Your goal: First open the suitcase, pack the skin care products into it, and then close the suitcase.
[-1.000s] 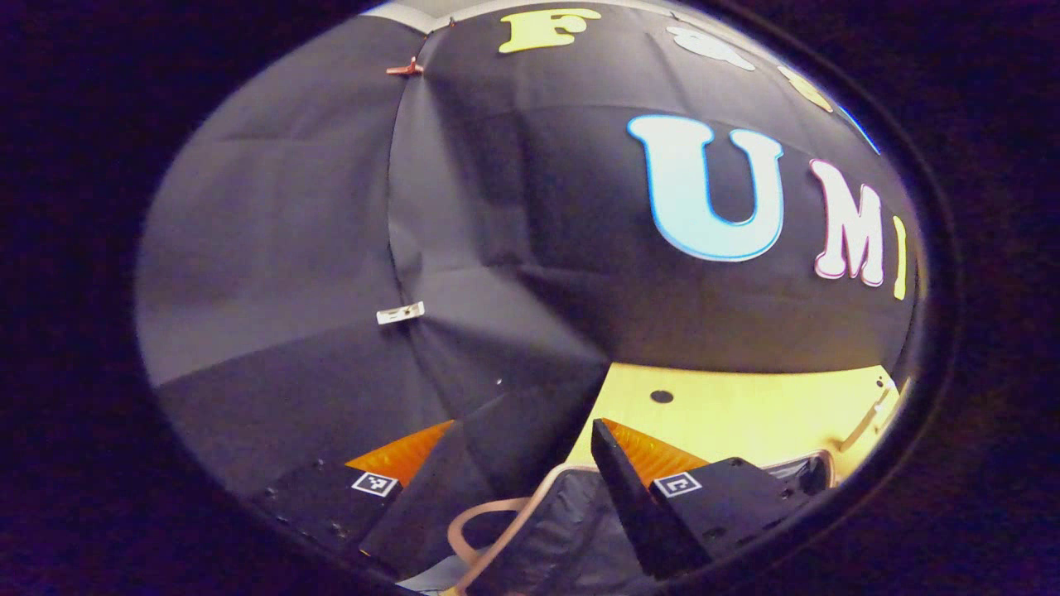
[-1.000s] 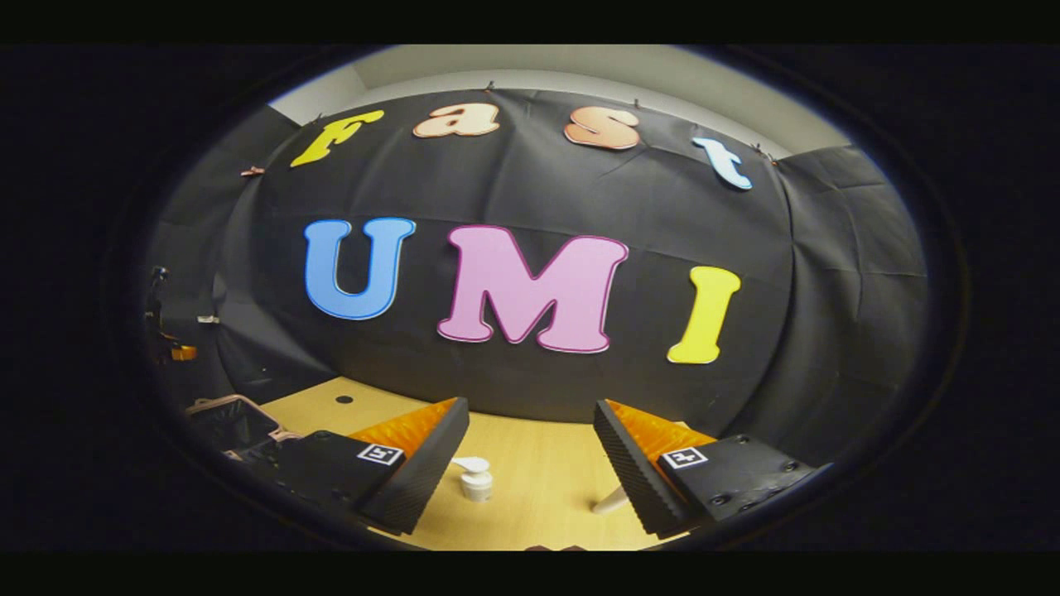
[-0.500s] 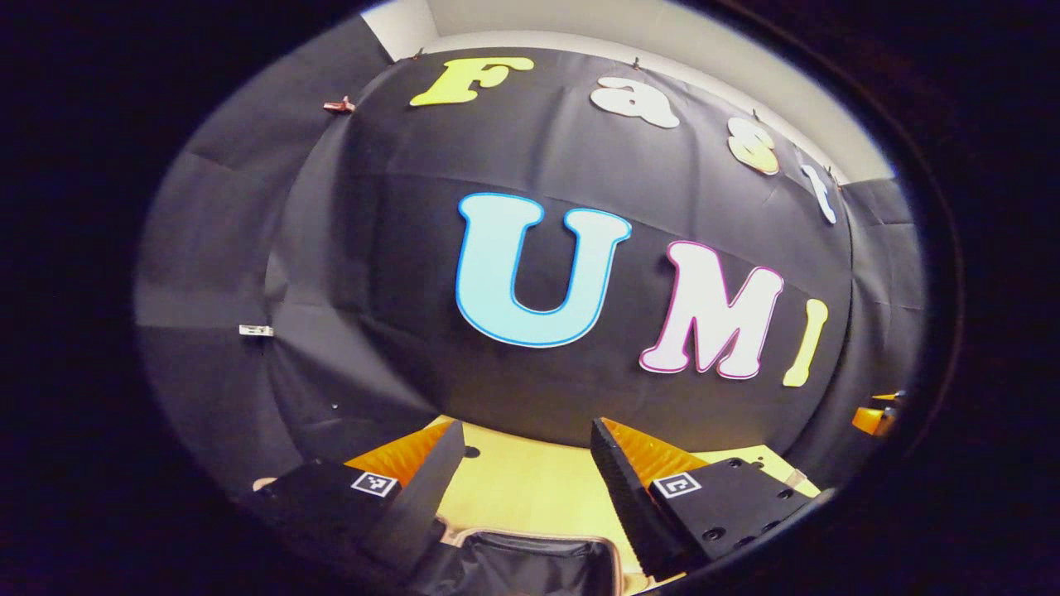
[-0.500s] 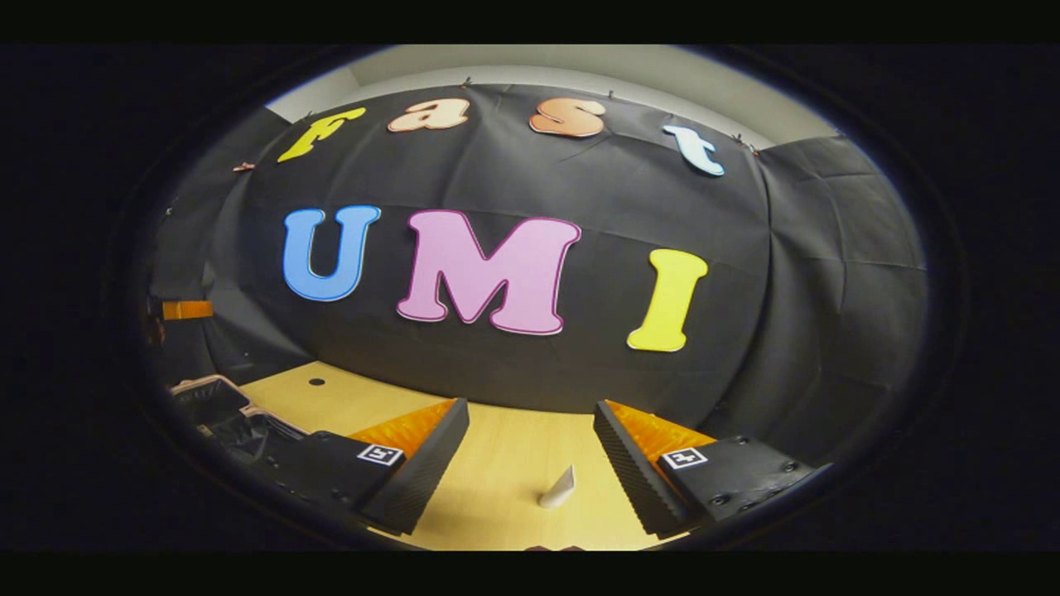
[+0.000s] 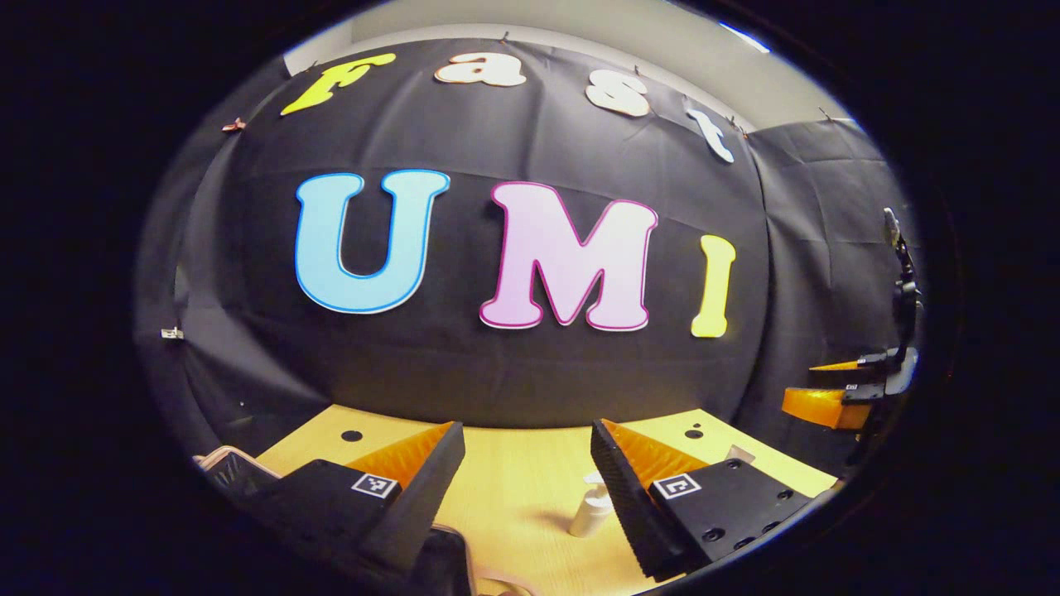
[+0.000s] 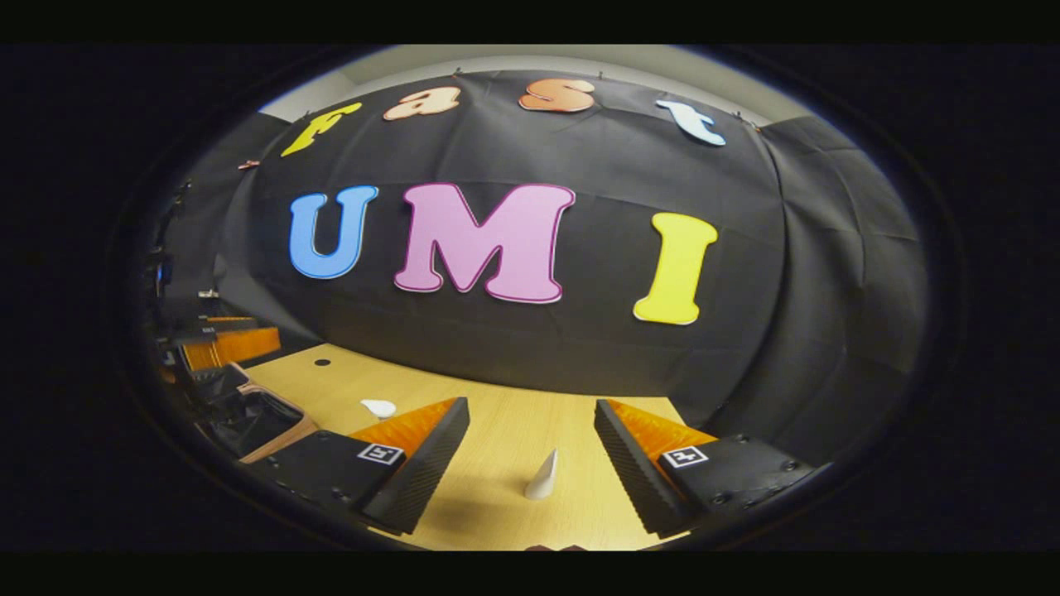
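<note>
The suitcase [image 6: 286,432] lies open at the table's left, with dark lining and a pinkish rim; its rim [image 5: 217,457] also shows low on the left in the left gripper view. A white pump bottle [image 5: 590,515] stands on the table, partly behind one finger of my left gripper [image 5: 526,430], which is open and holds nothing. A small white tube [image 6: 542,478] stands on the wood just ahead of my right gripper [image 6: 530,406], also open and empty. The bottle's white pump head [image 6: 379,407] peeks over my right gripper's left finger.
The pale wooden table [image 6: 505,430] runs back to the black cloth wall. Round holes [image 5: 352,435] mark its far side. The other gripper [image 5: 832,404] hovers at the right edge of the left gripper view, and the left one [image 6: 228,343] sits above the suitcase.
The left gripper has swung right, from over the suitcase to facing the table and the pump bottle. The right gripper's view has shifted; the tube now stands centred between its fingers.
</note>
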Tool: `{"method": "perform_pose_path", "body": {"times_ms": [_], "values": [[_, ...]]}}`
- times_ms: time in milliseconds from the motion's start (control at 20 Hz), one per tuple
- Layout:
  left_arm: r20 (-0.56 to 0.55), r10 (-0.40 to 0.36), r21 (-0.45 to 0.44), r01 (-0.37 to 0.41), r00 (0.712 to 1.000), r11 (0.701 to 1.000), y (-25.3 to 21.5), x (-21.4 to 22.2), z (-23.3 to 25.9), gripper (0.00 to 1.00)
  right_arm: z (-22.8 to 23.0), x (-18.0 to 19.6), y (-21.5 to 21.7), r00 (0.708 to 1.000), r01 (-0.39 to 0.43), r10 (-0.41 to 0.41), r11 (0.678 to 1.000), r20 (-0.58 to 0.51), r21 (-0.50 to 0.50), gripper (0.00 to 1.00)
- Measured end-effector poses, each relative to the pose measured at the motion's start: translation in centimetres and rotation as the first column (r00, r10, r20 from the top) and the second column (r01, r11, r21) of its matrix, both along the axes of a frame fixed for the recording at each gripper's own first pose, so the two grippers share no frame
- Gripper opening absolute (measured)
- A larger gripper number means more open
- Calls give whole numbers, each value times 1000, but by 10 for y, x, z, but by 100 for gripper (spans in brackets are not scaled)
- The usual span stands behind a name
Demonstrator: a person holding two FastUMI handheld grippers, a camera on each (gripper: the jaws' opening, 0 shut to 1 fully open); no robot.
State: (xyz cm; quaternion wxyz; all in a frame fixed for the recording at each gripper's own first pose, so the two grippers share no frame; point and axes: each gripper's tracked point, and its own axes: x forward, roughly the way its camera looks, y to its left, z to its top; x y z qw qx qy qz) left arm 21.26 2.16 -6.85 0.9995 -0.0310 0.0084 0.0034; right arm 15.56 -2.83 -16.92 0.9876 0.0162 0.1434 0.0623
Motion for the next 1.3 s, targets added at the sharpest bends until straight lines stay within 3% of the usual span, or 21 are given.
{"method": "perform_pose_path", "body": {"times_ms": [250, 550, 850, 1000, 1050, 1100, 1150, 1300], "values": [[-105, -52, 65, 59, 993, 996, -58, 31, -64, 96, -23, 13, -7, 999, -38, 39, 999, -32, 17, 96], [-308, -47, 21, 56, 950, 998, -79, 68, -161, 97, -45, 21, -7, 993, -98, 98, 995, -70, 7, 97], [-354, -49, 68, 78, 934, 995, -77, 99, -192, 96, -80, 24, -2, 987, -99, 99, 995, -130, 4, 97], [-386, -133, 51, 165, 913, 985, -94, 108, -204, 96, -103, 26, -7, 982, -72, 73, 997, -175, 10, 97], [-394, -117, 77, 159, 912, 984, -90, 118, -213, 95, -110, 26, -11, 980, -56, 58, 998, -190, 16, 97], [-396, -129, 66, 168, 909, 984, -90, 115, -208, 92, -116, 26, -12, 978, -43, 47, 999, -202, 25, 97], [-400, -132, 53, 167, 907, 985, -92, 116, -208, 58, -121, 27, -13, 976, -35, 41, 999, -213, 32, 97], [-417, -137, 61, 178, 899, 982, -91, 115, -209, 60, -135, 28, -17, 971, -10, 18, 999, -238, 35, 97]]}}
